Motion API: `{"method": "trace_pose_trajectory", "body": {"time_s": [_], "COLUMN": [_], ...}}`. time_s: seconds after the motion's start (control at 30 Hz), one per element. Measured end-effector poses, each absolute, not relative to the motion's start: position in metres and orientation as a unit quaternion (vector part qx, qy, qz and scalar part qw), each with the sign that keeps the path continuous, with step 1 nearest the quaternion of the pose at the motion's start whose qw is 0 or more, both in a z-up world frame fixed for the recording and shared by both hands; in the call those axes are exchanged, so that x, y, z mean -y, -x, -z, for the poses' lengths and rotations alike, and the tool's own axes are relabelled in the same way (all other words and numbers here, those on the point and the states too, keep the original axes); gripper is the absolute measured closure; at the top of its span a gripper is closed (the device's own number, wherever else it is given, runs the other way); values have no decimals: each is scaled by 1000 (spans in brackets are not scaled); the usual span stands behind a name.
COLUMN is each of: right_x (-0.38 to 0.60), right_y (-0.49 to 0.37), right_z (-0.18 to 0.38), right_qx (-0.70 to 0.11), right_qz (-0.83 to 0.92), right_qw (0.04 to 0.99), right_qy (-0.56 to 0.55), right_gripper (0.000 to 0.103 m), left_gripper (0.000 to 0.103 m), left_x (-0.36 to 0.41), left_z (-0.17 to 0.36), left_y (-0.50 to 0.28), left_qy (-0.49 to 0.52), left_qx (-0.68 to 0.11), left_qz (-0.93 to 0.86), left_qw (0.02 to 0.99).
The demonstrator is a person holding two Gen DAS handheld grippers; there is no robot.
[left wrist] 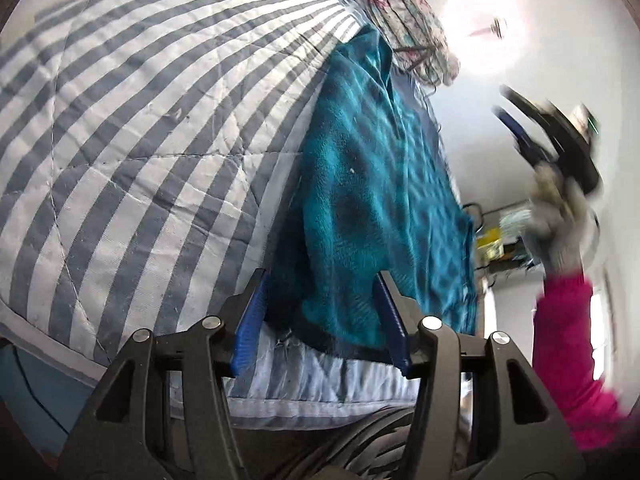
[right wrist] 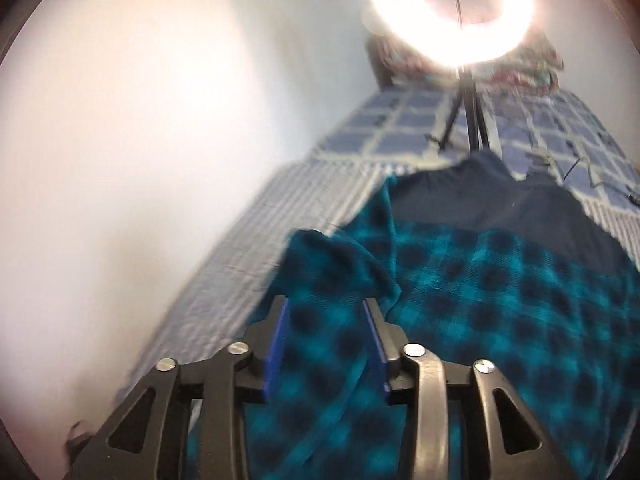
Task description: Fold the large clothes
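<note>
On bed: teal checked garment (left wrist: 360,184) spread over striped quilt (left wrist: 132,128), dark navy part (right wrist: 500,208) at far end. Left tool (left wrist: 320,320) jaws partly open at garment's near edge, cloth between blue pads (left wrist: 250,320), no pinch seen. Right tool (right wrist: 326,344) also partly open above garment, fabric behind gap, contact hard to judge through blur. From left view, right tool raised and smeared, pink sleeve (left wrist: 576,360) below it. Ring light (right wrist: 452,12) glare washes out floral pillow (left wrist: 408,28). Garment's lower edge cut off.

No legible text, label or number anywhere.
</note>
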State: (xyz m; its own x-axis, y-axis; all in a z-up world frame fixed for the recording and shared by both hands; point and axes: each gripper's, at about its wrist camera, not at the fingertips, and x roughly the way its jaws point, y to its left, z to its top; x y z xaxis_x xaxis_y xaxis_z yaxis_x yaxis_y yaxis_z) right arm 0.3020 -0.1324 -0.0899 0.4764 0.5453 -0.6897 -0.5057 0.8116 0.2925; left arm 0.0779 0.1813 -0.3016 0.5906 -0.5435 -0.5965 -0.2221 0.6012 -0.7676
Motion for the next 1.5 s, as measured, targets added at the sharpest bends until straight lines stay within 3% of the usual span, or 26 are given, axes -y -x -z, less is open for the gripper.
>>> {"method": "trace_pose_trajectory", "body": {"time_s": [0.17, 0.33, 0.4, 0.5, 0.8, 1.07, 1.33, 1.5], "right_x": [155, 166, 167, 165, 103, 29, 5, -16], "right_y": [-228, -186, -175, -168, -198, -225, -272, -274], "right_z": [46, 41, 44, 59, 122, 180, 211, 230], "right_qx": [-373, -370, -376, -400, -489, -538, -577, -588], "right_qz": [-348, -379, -379, -371, -349, -310, -260, -250], "right_qw": [859, 848, 846, 838, 799, 781, 773, 764], "right_qy": [-24, -22, -18, -12, -6, 64, 42, 85], "right_gripper": [46, 36, 34, 34, 34, 34, 34, 34], "left_gripper": [50, 51, 89, 93, 95, 96, 96, 96], "left_x": [-186, -176, -165, -151, -123, -103, -94, -82], "left_z": [306, 308, 306, 291, 241, 235, 233, 231], "left_y": [-83, -90, -95, -93, -85, -87, -92, -99], "left_qy": [460, 446, 429, 405, 331, 304, 284, 256], "left_qx": [-438, -442, -453, -441, -408, -407, -410, -415], "left_qz": [107, 108, 112, 116, 125, 136, 145, 150], "left_qw": [765, 771, 773, 793, 841, 851, 855, 860]}}
